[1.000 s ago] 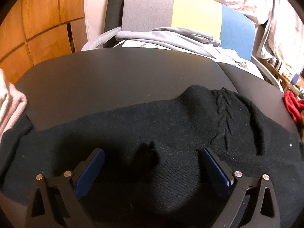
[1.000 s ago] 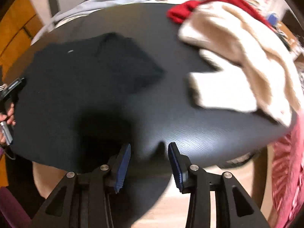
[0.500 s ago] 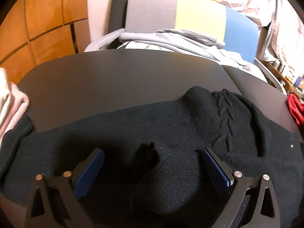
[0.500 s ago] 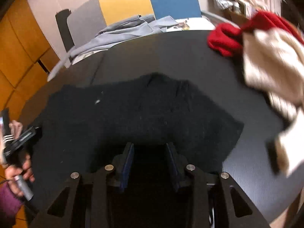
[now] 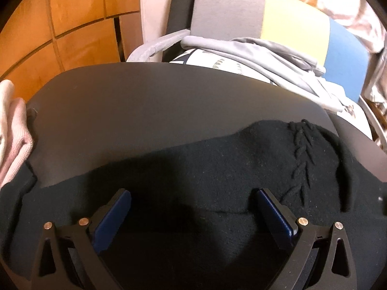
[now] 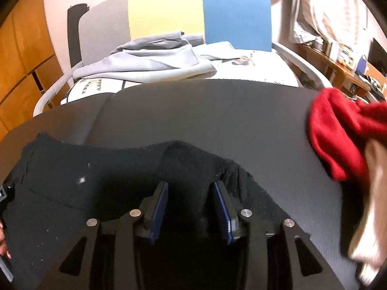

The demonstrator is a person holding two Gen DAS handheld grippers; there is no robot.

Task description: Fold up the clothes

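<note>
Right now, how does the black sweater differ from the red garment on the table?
The black sweater lies spread wide along the near side of the dark table; the red garment sits bunched at the right edge. The black sweater shows a cable braid in the left wrist view; no pattern shows on the red garment. The black sweater lies on bare table; the red garment adjoins a blurred cream one. Both look like soft knits, still unfolded.

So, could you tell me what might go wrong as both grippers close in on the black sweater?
The black sweater lies bunched, so the right gripper, jaws opening with knit between them, may catch several layers and fold it crooked. The left gripper stands wide over dark fabric on a dark table, so edges are hard to find. A sideways drag could snag the red garment.
</note>
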